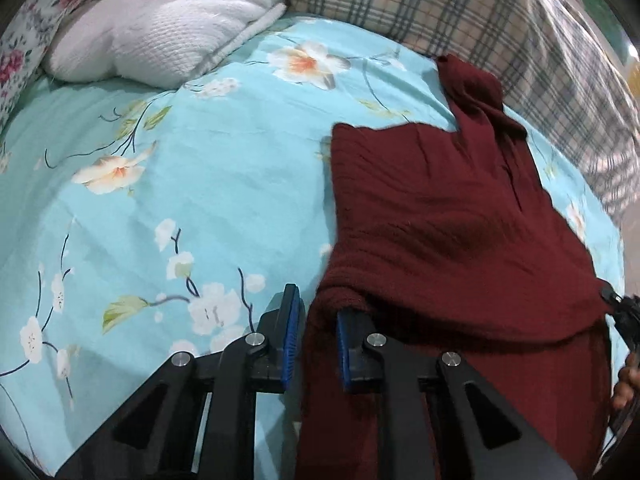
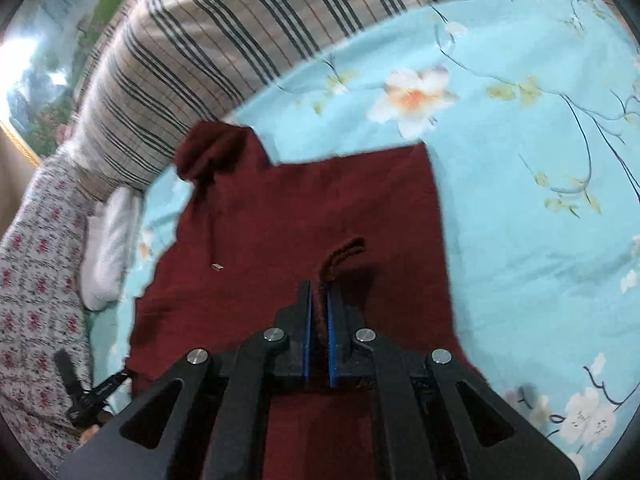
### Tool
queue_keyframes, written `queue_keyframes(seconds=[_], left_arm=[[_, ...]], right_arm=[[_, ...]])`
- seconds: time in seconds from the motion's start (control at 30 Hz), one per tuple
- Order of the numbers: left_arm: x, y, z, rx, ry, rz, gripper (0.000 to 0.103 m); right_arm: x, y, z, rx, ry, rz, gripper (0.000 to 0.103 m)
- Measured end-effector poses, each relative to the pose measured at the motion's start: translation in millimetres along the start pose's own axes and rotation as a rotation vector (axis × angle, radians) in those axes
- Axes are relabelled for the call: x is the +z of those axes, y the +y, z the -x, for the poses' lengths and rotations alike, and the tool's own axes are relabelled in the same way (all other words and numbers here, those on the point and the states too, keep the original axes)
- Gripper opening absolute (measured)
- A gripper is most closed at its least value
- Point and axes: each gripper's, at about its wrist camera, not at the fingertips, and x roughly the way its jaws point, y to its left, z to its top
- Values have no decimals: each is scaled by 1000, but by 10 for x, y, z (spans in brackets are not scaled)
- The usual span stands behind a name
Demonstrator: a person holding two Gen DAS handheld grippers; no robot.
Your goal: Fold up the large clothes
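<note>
Left black two-finger gripper point(image 1: 316, 336) with blue pads clamps the near edge of the dark red knitted garment point(image 1: 432, 216); right gripper point(image 2: 319, 312) pinches a raised fold. The garment lies on the turquoise floral bedsheet point(image 1: 160, 184), beside a plaid quilt point(image 1: 460, 8).

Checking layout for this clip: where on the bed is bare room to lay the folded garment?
Free: blue floral sheet between the maroon garment and white towel, and ahead of the left gripper. Crowded: the plaid blanket side, where the garment's far end bunches against it.
</note>
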Motion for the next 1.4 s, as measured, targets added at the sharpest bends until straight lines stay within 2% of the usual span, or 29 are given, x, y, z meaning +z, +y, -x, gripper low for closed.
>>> queue_keyframes(seconds=[0.07, 0.13, 0.23, 0.3, 0.37, 0.4, 0.5, 0.6, 0.63, 0.67, 0.7, 0.77, 0.87, 0.93, 0.97, 1.0, 1.03, 1.13, 1.23, 1.33, 1.4], left_arm=[[-43, -19, 41, -23, 16, -14, 13], [-71, -10, 101, -64, 46, -27, 13], [45, 99, 252, -141, 56, -4, 13], [255, 182, 348, -181, 29, 20, 22], [472, 221, 315, -223, 31, 43, 51], [576, 223, 258, -241, 37, 51, 52], [854, 112, -122, -269, 100, 16, 52], [945, 19, -632, -282, 228, 18, 46], [939, 7, -699, -277, 227, 15, 35], [945, -14, -717, -279, 202, 5, 16], [972, -35, -721, -285, 180, -4, 5], [1053, -101, -620, -259, 102, -25, 5], [1135, -256, -347, -249, -56, -98, 4], [1117, -340, -400, -180, -68, -145, 5], [1085, -374, -491, -115, -61, -178, 5], [1025, -386, -610, -58, -41, -208, 5], [983, -383, -687, -32, -17, -216, 6], [923, -236, -561, -65, -6, -163, 11], [874, -209, -240, -88, -53, -127, 11], [721, -333, 28, -207, -73, -154, 11], [551, -447, -36, -229, -18, -196, 17]], right_arm=[[-55, -88, -119, -53, 50, -13, 6], [-85, -130, -122, -51, 67, -22, 8], [-71, -112, 15, -76, 34, -30, 14], [-53, -38, 165, -113, -21, -1, 14], [-52, 42, 280, -101, -66, 18, 14], [-60, 116, 318, -80, -83, 34, 14], [-79, 298, 261, -38, -79, 85, 14], [-133, 412, 21, 32, 7, 111, 14], [-159, 435, -47, 27, 30, 128, 14], [-184, 450, -115, 22, 51, 146, 14], [-203, 452, -173, 18, 69, 155, 14], [-213, 402, -278, 9, 99, 151, 14], [-203, 283, -266, 6, 81, 122, 14], [-183, 238, -297, 6, 74, 98, 14], [-177, 204, -322, 14, 74, 80, 14], [-183, 202, -318, 16, 72, 73, 14], [-179, 209, -316, 17, 69, 70, 14], [-172, 248, -247, 15, 61, 73, 14], [-158, 289, -93, 29, 37, 85, 14], [-161, 319, -43, 39, 43, 112, 14], [-165, 250, -98, -26, 59, 106, 14]])
